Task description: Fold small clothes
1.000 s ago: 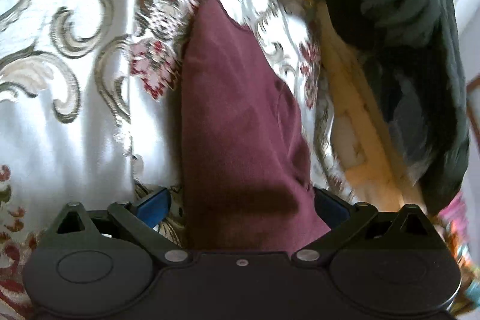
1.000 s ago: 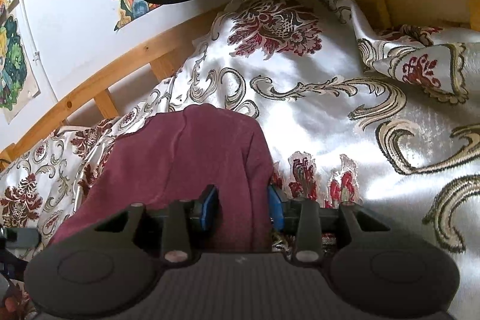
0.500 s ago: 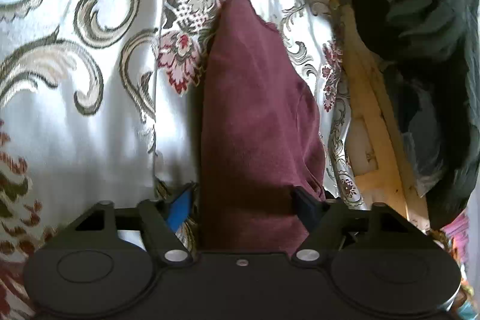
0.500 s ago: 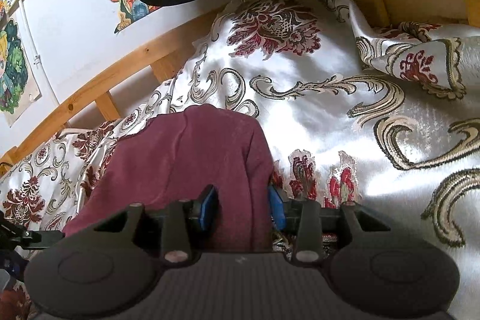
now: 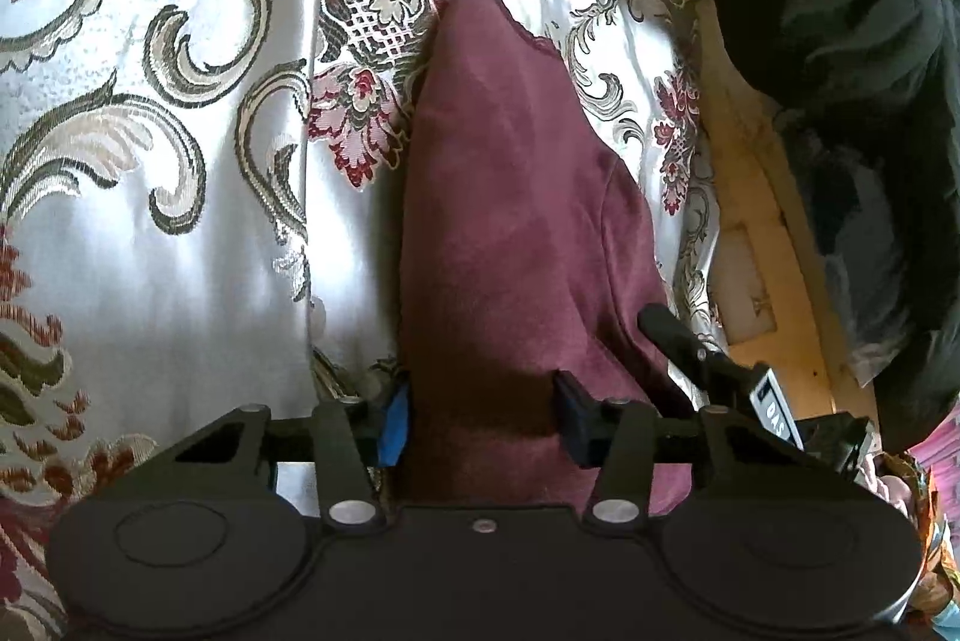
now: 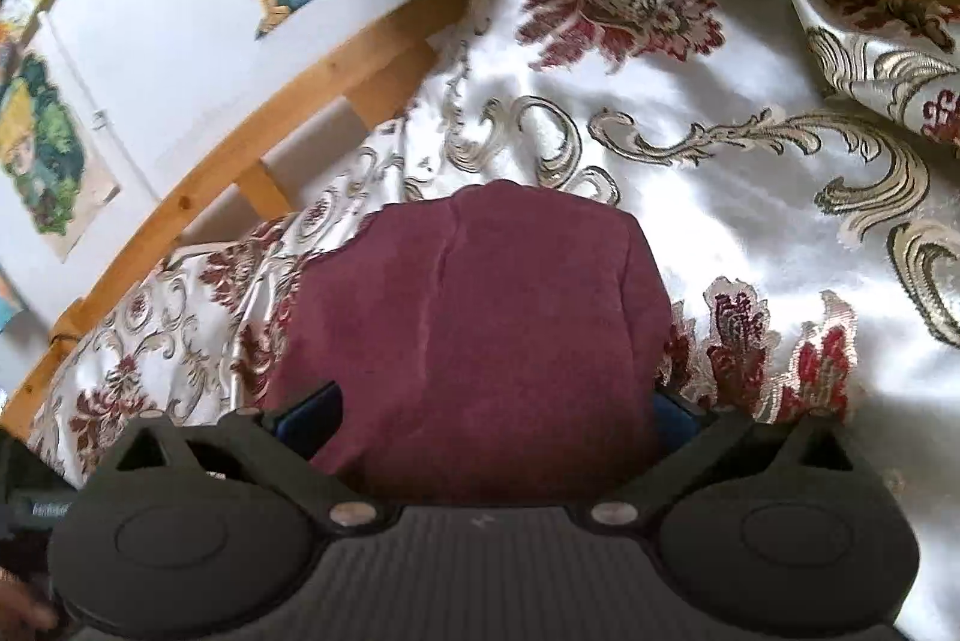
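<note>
A maroon garment (image 5: pixel 510 233) lies folded on a white bedspread with floral and scroll patterns (image 5: pixel 150 221). In the left wrist view my left gripper (image 5: pixel 480 422) straddles the garment's near edge, its jaws partly closed with cloth between the blue pads. In the right wrist view the garment (image 6: pixel 480 335) lies under my right gripper (image 6: pixel 492 413), whose jaws stand wide apart on either side of the cloth. The right gripper's black tip (image 5: pixel 666 326) shows at the garment's right edge in the left wrist view.
A wooden bed rail (image 6: pixel 252 155) runs along the bedspread's far edge. A black garment (image 5: pixel 840 41) hangs over the frame. Coloured pictures (image 6: pixel 42 149) are on the white wall. A folded-up corner of the bedspread (image 6: pixel 888 59) lies at the right.
My left gripper's jaws have narrowed around the garment's edge. My right gripper's jaws have opened wide, letting go of the cloth. The right gripper's tip has come into the left wrist view.
</note>
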A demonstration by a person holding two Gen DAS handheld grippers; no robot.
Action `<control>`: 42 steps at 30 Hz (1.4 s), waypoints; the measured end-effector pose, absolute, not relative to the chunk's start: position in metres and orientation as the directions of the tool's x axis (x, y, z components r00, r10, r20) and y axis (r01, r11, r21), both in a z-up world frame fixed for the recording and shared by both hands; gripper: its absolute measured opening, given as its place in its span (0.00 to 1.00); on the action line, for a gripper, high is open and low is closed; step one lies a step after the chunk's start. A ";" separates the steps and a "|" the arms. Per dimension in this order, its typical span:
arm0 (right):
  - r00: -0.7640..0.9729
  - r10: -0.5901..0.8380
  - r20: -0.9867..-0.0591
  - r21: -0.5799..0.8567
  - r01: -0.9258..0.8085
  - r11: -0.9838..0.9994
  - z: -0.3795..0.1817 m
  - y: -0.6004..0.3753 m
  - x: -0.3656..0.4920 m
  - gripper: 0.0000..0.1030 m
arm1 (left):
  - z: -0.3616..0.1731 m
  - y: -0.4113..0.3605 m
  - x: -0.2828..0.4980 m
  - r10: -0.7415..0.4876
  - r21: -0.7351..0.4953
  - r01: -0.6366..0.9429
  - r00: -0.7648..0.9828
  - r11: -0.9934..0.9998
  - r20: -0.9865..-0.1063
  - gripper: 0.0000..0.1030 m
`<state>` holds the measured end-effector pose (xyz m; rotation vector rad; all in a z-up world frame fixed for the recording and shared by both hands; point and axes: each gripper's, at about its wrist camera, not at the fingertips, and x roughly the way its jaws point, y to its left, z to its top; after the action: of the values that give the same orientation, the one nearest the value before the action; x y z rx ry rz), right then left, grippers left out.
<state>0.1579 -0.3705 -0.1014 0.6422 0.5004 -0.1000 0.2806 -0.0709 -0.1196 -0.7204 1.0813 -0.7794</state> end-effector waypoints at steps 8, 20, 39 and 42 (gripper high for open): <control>0.811 0.015 -0.585 0.396 0.270 0.878 -0.096 -0.357 0.167 0.88 | -0.117 -0.074 0.282 -0.828 -0.811 0.206 0.272 0.548 -0.490 0.49; 0.845 -0.041 -0.533 0.358 0.269 0.894 -0.083 -0.343 0.145 0.39 | -0.099 -0.081 0.276 -0.793 -0.742 0.286 0.286 0.606 -0.538 0.46; 0.942 0.016 -0.334 0.183 0.049 0.982 -0.015 -0.260 0.162 0.27 | -0.022 -0.038 0.269 -0.713 -0.594 0.421 0.554 0.686 -0.430 0.37; 0.955 0.027 -0.294 0.162 0.023 0.986 -0.004 -0.243 0.176 0.27 | -0.014 -0.024 0.273 -0.697 -0.598 0.408 0.598 0.690 -0.395 0.37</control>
<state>0.1762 -0.2434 -0.0036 0.1653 0.3005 0.0020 0.2727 -0.0243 -0.0139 -0.4824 0.6579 -0.6702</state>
